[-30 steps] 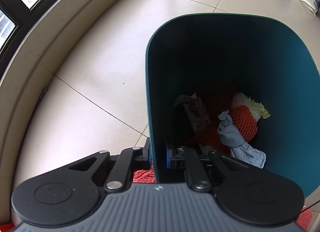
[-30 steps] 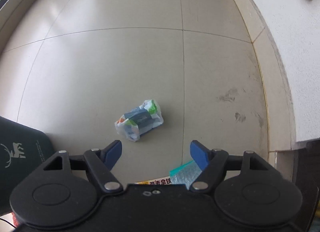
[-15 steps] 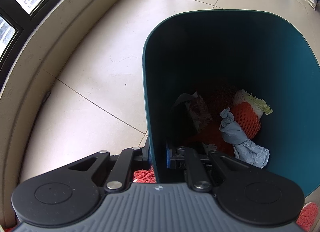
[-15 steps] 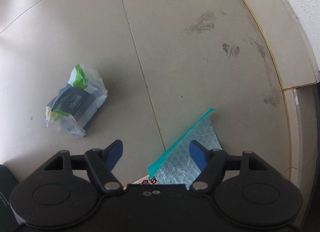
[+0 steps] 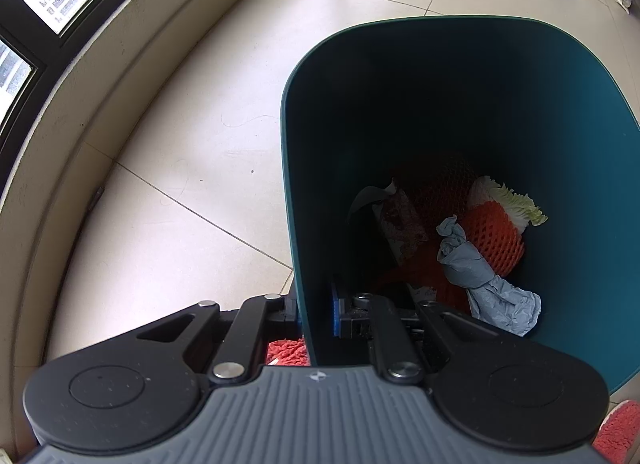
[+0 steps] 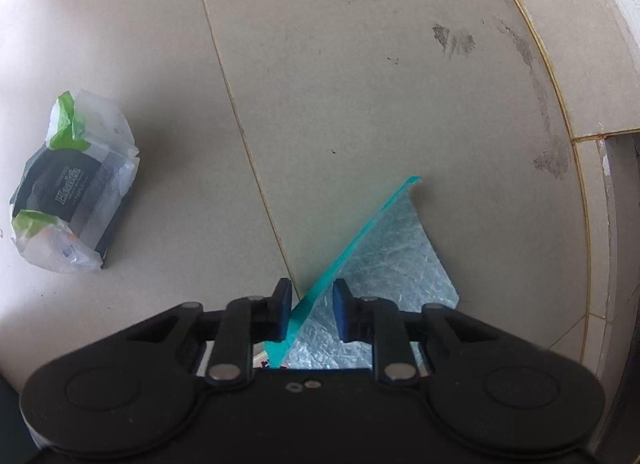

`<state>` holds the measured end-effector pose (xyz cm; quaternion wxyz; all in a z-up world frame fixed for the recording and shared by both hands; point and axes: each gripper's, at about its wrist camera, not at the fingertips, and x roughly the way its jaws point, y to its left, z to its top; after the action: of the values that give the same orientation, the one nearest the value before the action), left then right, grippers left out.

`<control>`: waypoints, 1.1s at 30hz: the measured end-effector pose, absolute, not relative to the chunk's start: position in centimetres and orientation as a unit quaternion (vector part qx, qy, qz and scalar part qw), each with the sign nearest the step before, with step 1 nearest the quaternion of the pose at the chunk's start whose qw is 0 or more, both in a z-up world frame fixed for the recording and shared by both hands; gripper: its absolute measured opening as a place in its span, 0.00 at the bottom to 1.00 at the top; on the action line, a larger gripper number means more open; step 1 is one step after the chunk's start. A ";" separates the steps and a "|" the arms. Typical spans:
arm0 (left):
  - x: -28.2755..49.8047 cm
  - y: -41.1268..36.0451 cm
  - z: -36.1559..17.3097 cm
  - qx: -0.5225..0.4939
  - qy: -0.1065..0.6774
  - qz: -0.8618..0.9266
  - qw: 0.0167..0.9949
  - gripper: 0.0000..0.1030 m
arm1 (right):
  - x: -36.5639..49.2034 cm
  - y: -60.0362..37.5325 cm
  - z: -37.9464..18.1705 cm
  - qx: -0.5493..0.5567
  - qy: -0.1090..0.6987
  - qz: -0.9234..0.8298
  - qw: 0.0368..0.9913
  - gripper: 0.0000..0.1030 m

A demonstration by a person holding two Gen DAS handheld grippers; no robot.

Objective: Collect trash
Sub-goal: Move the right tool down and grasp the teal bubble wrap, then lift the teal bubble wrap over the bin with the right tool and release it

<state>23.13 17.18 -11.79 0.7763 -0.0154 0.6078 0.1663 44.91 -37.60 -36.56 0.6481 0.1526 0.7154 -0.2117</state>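
Pale floor tiles (image 6: 360, 103) lie under everything. Right tool (image 6: 308, 306) has narrowed around the teal bubble mailer (image 6: 384, 256), maybe gripping it already. Left tool (image 5: 316, 312) stays clamped on the bin (image 5: 560, 143) wall. A bagged box (image 6: 72, 191) waits nearby.

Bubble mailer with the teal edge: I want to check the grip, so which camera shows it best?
The right wrist view: the bubble mailer lies on the floor tiles, its teal edge between the right tool's narrowed fingers. The left wrist view shows none of it, only the bin.
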 end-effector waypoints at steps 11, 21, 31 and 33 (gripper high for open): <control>22.9 17.4 -11.8 -0.020 0.603 0.165 0.780 0.12 | 46.4 -32.6 -29.4 -0.025 0.701 -0.106 0.705 0.01; 22.9 17.9 -11.4 -0.032 0.604 0.161 0.780 0.12 | 46.0 -25.1 -15.6 -0.048 0.615 0.076 0.783 0.01; 22.9 18.6 -10.9 -0.047 0.605 0.156 0.779 0.12 | 42.1 -13.4 -1.5 -0.076 0.479 0.298 0.822 0.01; 22.8 18.7 -10.8 -0.046 0.603 0.156 0.781 0.12 | 41.6 -11.3 -0.2 -0.077 0.466 0.331 0.817 0.01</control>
<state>22.84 18.68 -10.76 0.7809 -0.0465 0.6033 0.1556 41.60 -11.28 -0.22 0.8166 -0.0768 0.4665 0.3312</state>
